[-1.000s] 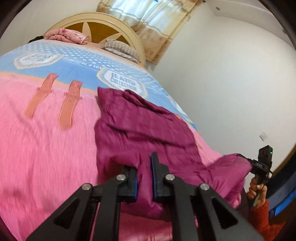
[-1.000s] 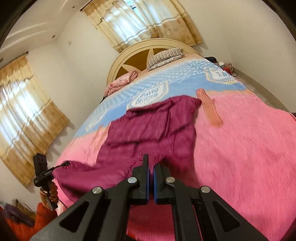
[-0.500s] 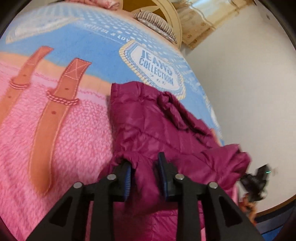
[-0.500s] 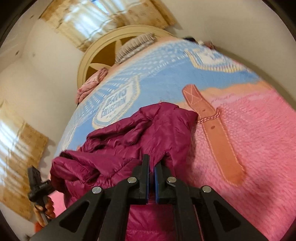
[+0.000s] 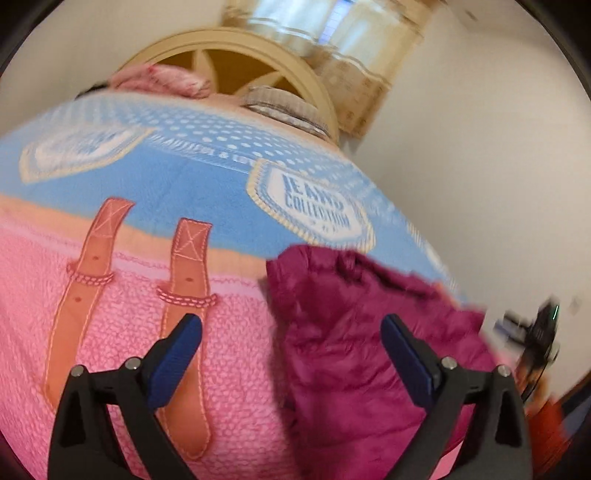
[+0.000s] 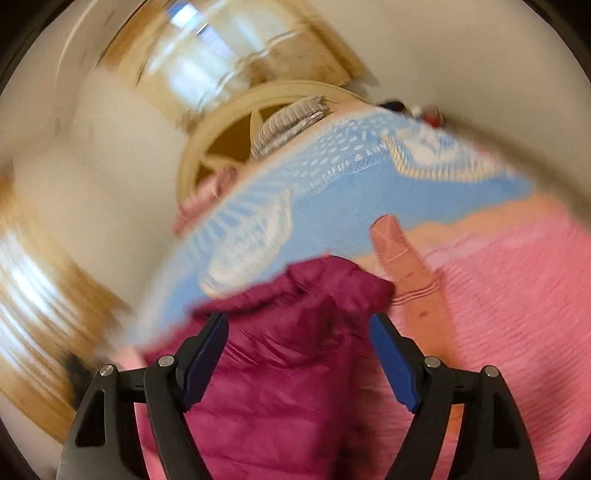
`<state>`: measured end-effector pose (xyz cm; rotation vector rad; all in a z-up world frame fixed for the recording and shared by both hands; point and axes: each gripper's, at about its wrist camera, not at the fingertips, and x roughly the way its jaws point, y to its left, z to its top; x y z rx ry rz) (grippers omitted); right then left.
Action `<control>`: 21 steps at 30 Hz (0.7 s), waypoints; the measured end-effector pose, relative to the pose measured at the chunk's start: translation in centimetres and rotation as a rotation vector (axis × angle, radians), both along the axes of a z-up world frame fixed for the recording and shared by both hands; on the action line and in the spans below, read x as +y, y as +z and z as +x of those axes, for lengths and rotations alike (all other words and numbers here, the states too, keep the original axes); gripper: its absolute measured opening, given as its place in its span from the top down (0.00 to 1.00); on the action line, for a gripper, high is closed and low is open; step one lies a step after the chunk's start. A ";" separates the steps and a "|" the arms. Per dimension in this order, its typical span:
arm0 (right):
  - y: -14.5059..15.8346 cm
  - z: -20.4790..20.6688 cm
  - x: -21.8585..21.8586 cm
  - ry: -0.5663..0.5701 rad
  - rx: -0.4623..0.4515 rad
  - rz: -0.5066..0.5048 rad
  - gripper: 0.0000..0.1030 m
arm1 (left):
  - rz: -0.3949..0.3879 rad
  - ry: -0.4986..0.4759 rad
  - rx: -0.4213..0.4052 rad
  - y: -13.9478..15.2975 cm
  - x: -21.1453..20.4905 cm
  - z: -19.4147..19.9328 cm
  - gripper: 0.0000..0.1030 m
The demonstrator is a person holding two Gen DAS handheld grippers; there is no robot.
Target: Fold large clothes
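Left wrist view: low and close over the bedspread (image 5: 236, 369), looking up the bed toward the headboard (image 5: 236, 48), with the magenta padded jacket (image 5: 351, 350) lower right of centre. Right wrist view: equally close, tilted and blurred, facing the same headboard (image 6: 236, 122) with the jacket (image 6: 288, 369) directly ahead. Both share jacket, bedspread, headboard and curtained window (image 5: 332, 33).

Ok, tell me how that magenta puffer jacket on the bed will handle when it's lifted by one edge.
The magenta puffer jacket will probably flop and drape rather than hold shape: it lies crumpled in soft folds on the pink blanket. Its quilted, puffy bulk suggests it is light for its size. The faintly shiny shell may slide between fingers, so a deep bite seems wise.
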<state>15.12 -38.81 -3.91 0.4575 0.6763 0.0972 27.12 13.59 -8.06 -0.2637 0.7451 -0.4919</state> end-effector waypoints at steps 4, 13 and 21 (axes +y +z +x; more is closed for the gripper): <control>-1.3 3.1 2.9 0.056 0.060 -0.164 0.23 | 0.058 -0.083 0.001 -2.2 -3.4 0.1 0.03; -4.4 6.0 6.9 0.173 0.141 -0.375 0.76 | 0.060 -0.144 0.099 -4.6 -6.0 2.5 0.51; -0.5 -0.4 9.6 0.022 -0.058 -0.471 0.89 | 0.119 -0.085 -0.101 -1.7 -6.7 -2.8 0.88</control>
